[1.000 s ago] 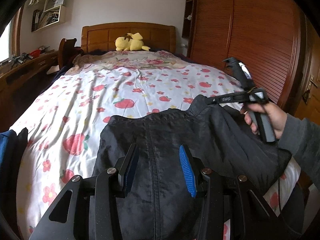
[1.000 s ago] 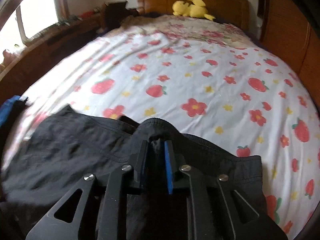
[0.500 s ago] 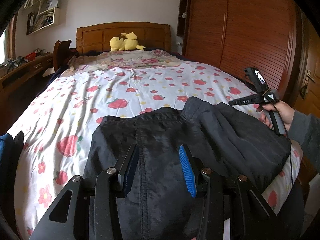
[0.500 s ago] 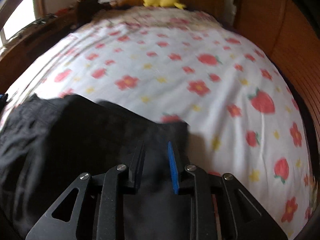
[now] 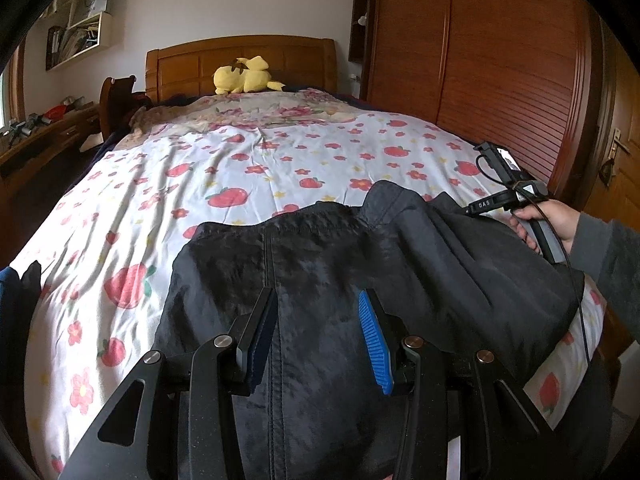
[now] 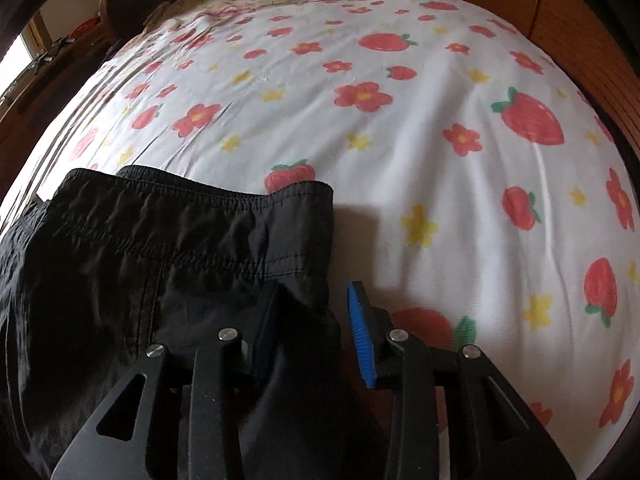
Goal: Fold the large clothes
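Black garment [image 6: 160,264] spread on bed [image 6: 400,152] at 9 o'clock; right claw [image 6: 316,332] just opened, corner loose between jaws; left claw [image 5: 316,340] open above cloth; snagged corner risks fold being dragged undone

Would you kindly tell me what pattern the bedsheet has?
The bedsheet is white with red strawberries, red flowers and small yellow flowers, clearest in the right wrist view.

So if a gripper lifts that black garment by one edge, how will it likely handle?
The black garment will probably drape limply: it already bunches in soft folds on the bed. It looks thin and light, and its smooth sheen hints it could slip from the pads.
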The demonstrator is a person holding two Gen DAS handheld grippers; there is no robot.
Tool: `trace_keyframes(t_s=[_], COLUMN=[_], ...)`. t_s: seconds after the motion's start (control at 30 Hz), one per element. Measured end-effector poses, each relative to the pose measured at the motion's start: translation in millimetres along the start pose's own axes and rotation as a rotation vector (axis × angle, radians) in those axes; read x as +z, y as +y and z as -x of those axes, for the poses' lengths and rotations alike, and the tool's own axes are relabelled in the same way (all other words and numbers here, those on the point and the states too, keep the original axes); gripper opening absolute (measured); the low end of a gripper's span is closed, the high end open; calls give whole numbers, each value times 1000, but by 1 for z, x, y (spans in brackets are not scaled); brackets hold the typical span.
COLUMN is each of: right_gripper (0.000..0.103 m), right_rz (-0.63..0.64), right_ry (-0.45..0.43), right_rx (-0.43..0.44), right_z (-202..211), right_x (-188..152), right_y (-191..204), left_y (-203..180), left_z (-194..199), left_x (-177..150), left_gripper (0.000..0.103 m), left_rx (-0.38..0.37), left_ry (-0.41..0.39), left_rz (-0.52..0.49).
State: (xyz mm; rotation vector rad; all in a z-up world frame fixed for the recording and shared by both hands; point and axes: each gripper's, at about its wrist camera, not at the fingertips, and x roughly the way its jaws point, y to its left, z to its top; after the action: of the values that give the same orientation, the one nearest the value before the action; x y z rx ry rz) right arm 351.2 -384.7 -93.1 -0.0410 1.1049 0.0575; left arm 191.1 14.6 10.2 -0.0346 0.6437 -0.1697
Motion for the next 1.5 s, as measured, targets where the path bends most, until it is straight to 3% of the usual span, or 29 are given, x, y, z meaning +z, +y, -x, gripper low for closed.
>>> trace_keyframes(t_s=[0.07, 0.13, 0.2, 0.3, 0.47, 0.6, 0.73, 1.13, 1.33, 1.5], right_gripper=[14, 8, 6, 6, 7, 22, 27, 27, 27, 27], right_rz=[31, 90, 49, -17, -8, 39, 100, 254, 335, 381], right_ry=[-28, -112, -203, -145, -161, -216, -217, -177, -184, -210], right_rx=[28, -31, -118, -159, -143, -164, -147, 69, 183, 249], right_z=[6, 20, 34, 27, 40, 64, 89, 122, 129, 130], right_x=[-1, -4, -3, 0, 0, -7, -30, -134, -159, -159], right_y=[4, 11, 2, -12, -7, 3, 17, 92, 139, 177], left_y=[0, -1, -3, -4, -5, -7, -12, -24, -26, -21], left_z=[0, 0, -1, 0, 2, 3, 4, 16, 40, 61], left_x=[0, 0, 0, 0, -1, -1, -2, -19, -29, -34], left_gripper=[44, 44, 44, 44, 44, 44, 44, 44, 44, 44], left_rx=[-4, -6, -11, -12, -11, -11, -8, -12, 6, 41], left_ry=[3, 7, 9, 13, 14, 15, 14, 34, 34, 26], left_rz=[-3, -8, -14, -20, -26, -31, -43, -46, -33, -15])
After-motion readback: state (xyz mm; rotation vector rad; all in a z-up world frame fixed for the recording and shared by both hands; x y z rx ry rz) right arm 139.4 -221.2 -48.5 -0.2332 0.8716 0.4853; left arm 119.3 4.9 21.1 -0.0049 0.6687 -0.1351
